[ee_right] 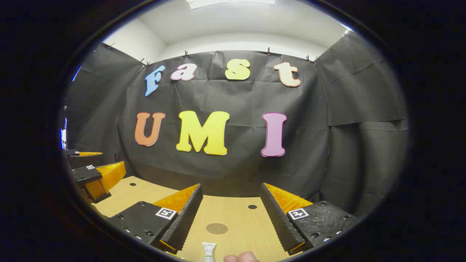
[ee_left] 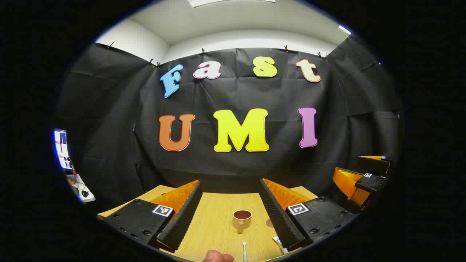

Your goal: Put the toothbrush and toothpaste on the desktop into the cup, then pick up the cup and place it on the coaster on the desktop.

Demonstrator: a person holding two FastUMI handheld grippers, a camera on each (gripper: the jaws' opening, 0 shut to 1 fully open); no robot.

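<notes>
Hovering level above the desk (ee_right: 233, 214), both grippers, left (ee_left: 231, 209) and right (ee_right: 231, 211), hang spread and empty, with cup (ee_left: 242, 219), toothbrush (ee_left: 244, 251), toothpaste (ee_right: 208, 251) and coaster (ee_right: 217, 228) lying apart below, within easy reach.

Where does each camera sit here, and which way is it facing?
Left gripper view: rides the left gripper, looks forward over the desktop at the cup and toothbrush; a fingertip shows below.
Right gripper view: rides the right gripper, looks at the coaster and toothpaste; a fingertip shows.
Shared: desktop, toothpaste, each other's gripper.
</notes>
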